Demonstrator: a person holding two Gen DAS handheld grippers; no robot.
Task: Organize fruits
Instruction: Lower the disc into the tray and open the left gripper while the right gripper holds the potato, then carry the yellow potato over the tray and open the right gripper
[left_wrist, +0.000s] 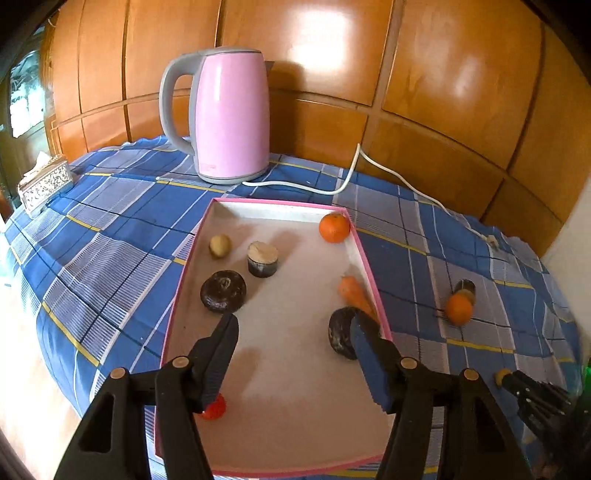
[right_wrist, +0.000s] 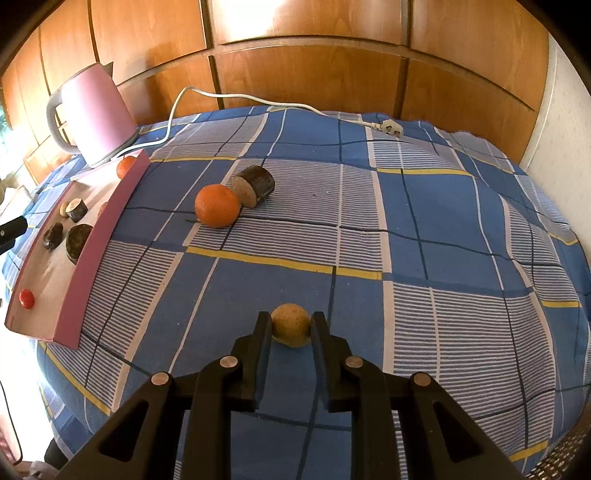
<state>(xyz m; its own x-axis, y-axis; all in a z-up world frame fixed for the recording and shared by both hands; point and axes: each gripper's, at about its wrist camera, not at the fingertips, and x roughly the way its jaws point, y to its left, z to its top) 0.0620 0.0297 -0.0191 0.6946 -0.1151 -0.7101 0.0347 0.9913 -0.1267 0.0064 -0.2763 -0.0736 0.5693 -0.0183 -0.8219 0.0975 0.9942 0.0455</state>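
Note:
A pink-rimmed tray lies on the blue checked cloth and holds an orange, a carrot, a small tan fruit, several dark round fruits and a red one. My left gripper is open and empty above the tray. My right gripper is shut on a small tan round fruit resting on the cloth. Another orange and a dark cut piece lie on the cloth right of the tray.
A pink kettle stands behind the tray, its white cord and plug trailing across the cloth. A patterned tissue box sits at the far left. Wooden panels back the table.

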